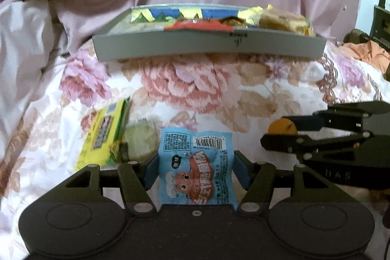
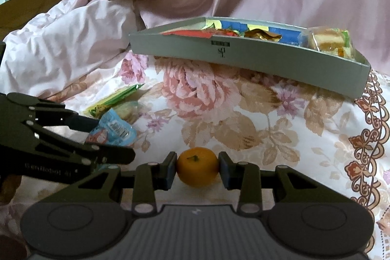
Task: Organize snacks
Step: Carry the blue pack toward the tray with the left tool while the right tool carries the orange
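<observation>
Two grips confirmed, left gripper (image 1: pixel 195 167) jaws closed on blue snack packet (image 1: pixel 196 165), right gripper (image 2: pixel 197 168) jaws clamping small orange (image 2: pixel 197 167), both above the floral bedspread (image 2: pixel 243 113); recommended: carry level, clear near wall of grey tray (image 2: pixel 256 57), release inside beside stored snacks.

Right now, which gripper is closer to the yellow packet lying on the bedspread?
Left. The left gripper, shut on the blue packet, sits right beside the yellow packet. The right gripper, shut on the orange, is farther off, beyond the left one.
</observation>
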